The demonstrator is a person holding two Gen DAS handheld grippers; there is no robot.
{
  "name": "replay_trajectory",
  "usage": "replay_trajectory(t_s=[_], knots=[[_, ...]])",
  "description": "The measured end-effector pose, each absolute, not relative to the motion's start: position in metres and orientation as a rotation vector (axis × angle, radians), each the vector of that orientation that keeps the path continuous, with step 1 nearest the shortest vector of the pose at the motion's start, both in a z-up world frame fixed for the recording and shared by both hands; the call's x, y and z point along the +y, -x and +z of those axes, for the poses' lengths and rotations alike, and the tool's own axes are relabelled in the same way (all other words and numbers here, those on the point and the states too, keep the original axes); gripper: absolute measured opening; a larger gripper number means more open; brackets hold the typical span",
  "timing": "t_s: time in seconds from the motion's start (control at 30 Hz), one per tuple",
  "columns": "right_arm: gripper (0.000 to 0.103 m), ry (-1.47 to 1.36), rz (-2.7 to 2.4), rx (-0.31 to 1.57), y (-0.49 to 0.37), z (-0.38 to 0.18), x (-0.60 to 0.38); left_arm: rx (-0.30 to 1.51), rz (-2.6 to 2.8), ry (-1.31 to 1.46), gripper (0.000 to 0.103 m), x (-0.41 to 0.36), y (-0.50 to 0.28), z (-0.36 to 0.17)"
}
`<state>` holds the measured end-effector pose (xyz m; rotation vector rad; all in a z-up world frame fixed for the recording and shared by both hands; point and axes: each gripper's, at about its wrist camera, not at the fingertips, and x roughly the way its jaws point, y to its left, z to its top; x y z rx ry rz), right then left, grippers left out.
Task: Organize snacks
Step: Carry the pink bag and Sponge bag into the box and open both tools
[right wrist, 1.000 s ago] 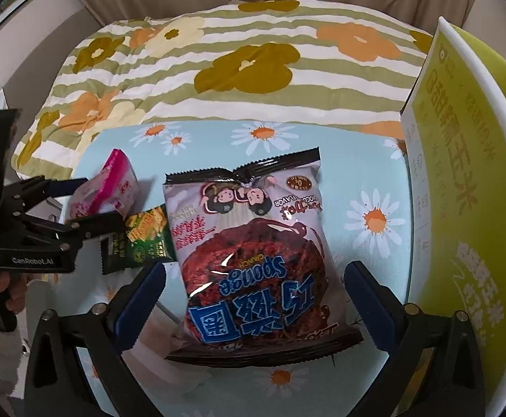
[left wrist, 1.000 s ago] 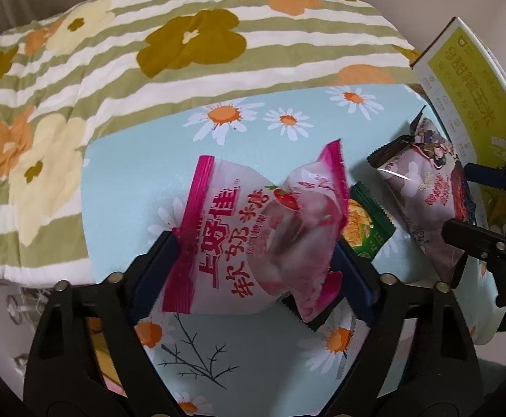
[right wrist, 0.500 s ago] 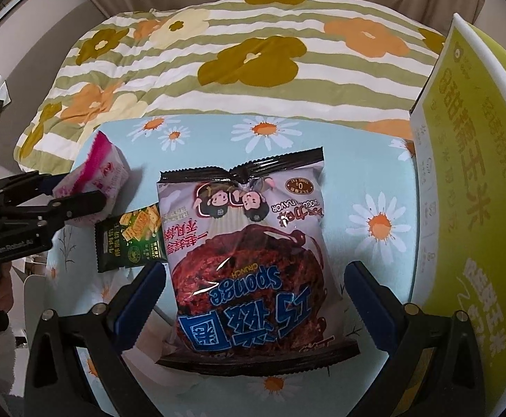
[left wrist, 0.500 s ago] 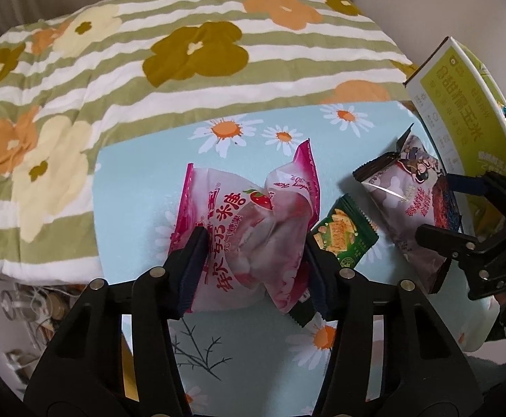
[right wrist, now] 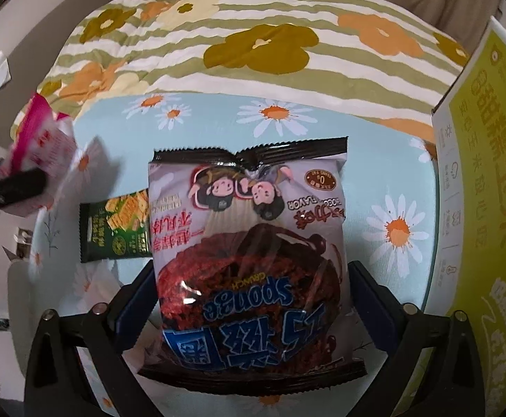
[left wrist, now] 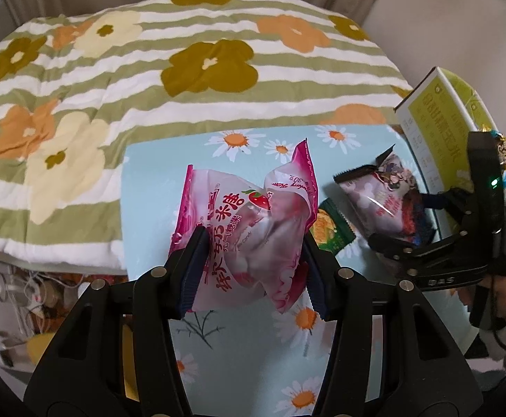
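Pink candy bag [left wrist: 249, 239] is pinched by the left gripper [left wrist: 253, 260]; the right gripper's [right wrist: 253, 295] jaws are closing around the sponge bag [right wrist: 249, 253].

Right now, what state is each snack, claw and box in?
Pink candy bag: squeezed in the left claw, crumpled.
Brown sponge-cake bag: flat on the daisy cloth, between the closing right claw's jaws.
Green packet: lying flat, sealed.
Yellow box: standing upright.
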<state>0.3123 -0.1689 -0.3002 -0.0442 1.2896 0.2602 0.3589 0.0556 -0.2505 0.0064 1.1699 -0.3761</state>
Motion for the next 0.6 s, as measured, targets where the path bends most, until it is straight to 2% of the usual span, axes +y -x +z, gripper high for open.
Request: replay_trajectory(t_s=[0.1,0.13,0.17,0.23,0.6], knots=[[0.082,0.059,0.261,1.281,-0.308,-0.299,-0.169,1.162,-0.365,0.017,0.048,0.060,-0.353,-0.245],[0.078,0.053,0.260,1.277,-0.307,-0.298,-0.171,1.159,-0.361,0.025,0.048,0.061,-0.351,-0.243],[0.068,0.031,0.269,1.274,-0.306,-0.296,-0.173,1.157,-0.359,0.034,0.048,0.063,-0.348,-0.241],[0.063,0.021,0.273,1.254,-0.303,-0.288,-0.174,1.149,-0.356,0.048,0.048,0.066,-0.344,-0.238],[0.062,-0.079,0.271,1.114,-0.268,-0.203,-0.184,1.050,-0.401,0.082,0.048,0.062,-0.326,-0.182]])
